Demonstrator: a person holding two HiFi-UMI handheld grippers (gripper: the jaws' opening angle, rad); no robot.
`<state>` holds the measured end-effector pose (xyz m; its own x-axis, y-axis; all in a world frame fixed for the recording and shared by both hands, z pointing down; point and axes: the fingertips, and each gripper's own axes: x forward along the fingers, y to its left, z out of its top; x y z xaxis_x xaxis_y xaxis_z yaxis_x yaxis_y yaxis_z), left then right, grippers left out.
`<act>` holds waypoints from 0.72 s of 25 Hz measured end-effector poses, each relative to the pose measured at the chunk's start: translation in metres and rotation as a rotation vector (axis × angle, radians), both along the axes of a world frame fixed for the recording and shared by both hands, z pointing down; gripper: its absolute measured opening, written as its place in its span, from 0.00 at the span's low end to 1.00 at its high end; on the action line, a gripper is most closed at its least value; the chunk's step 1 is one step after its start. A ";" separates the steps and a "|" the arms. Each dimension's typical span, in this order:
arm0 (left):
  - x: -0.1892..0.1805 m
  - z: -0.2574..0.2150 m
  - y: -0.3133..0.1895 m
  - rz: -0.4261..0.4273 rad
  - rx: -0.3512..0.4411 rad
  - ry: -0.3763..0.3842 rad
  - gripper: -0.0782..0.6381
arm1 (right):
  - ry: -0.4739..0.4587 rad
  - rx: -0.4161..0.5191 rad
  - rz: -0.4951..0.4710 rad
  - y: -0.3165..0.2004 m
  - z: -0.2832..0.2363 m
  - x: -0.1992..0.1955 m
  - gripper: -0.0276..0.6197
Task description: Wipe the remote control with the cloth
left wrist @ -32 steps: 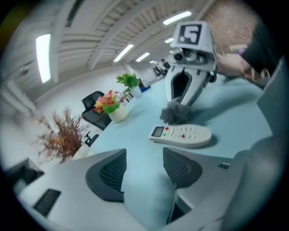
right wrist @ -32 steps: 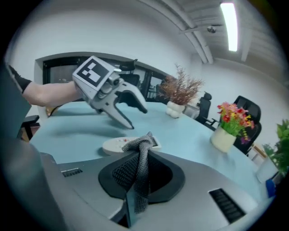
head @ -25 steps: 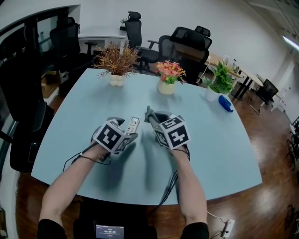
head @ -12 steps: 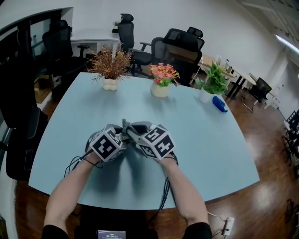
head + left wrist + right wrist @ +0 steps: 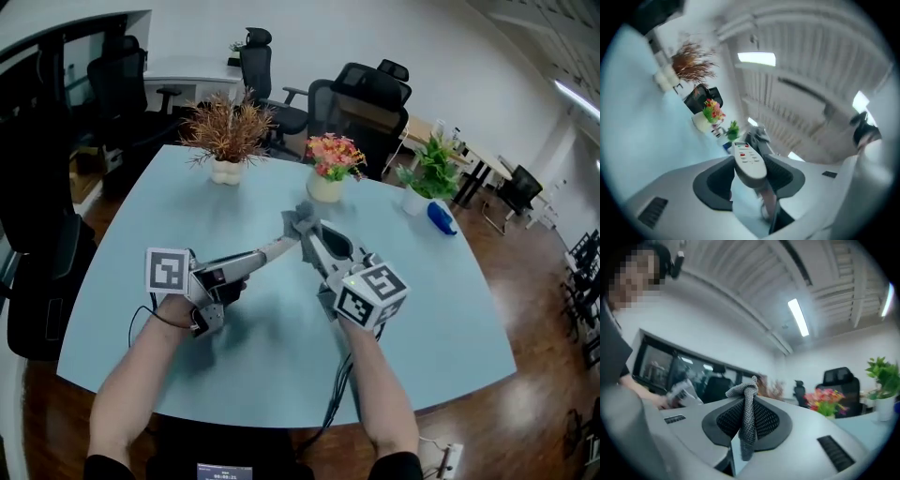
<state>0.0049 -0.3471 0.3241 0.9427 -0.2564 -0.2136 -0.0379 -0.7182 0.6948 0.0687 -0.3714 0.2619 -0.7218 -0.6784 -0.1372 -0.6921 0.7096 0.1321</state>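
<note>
Two pairs of tongs meet above the pale blue surface [image 5: 441, 309]. On the left, the left tongs [image 5: 239, 269], their jaws just closed in, clamp the near end of the slim light-grey plastic remote control [image 5: 272, 251]. They hold it clear of the surface and pointed rightward, seemingly to offer it for wiping. That forearm reaches in low, wrist turned sideways. Further right, the right tongs [image 5: 314, 242] pinch the bunched grey knitted cloth [image 5: 300, 223], its wad right by the remote's far tip. That arm angles up and leftward.
</note>
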 end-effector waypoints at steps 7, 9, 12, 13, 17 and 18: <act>-0.016 -0.042 0.020 0.083 -0.020 0.282 0.37 | 0.014 0.218 -0.115 0.050 -0.023 -0.047 0.08; -0.017 -0.045 0.021 0.086 -0.029 0.315 0.37 | -0.049 0.166 0.074 0.024 -0.029 -0.008 0.08; -0.028 -0.059 0.020 0.043 -0.002 0.400 0.37 | 0.011 0.037 0.108 0.002 -0.010 0.009 0.08; -0.031 -0.062 0.020 0.015 0.023 0.408 0.37 | 0.101 0.011 0.030 0.008 0.003 -0.008 0.08; -0.029 -0.062 0.018 -0.107 0.141 0.298 0.36 | 0.530 0.059 -0.215 0.060 0.055 -0.086 0.08; -0.026 -0.059 0.018 -0.117 0.162 0.258 0.36 | 0.563 0.063 -0.212 0.063 0.060 -0.092 0.08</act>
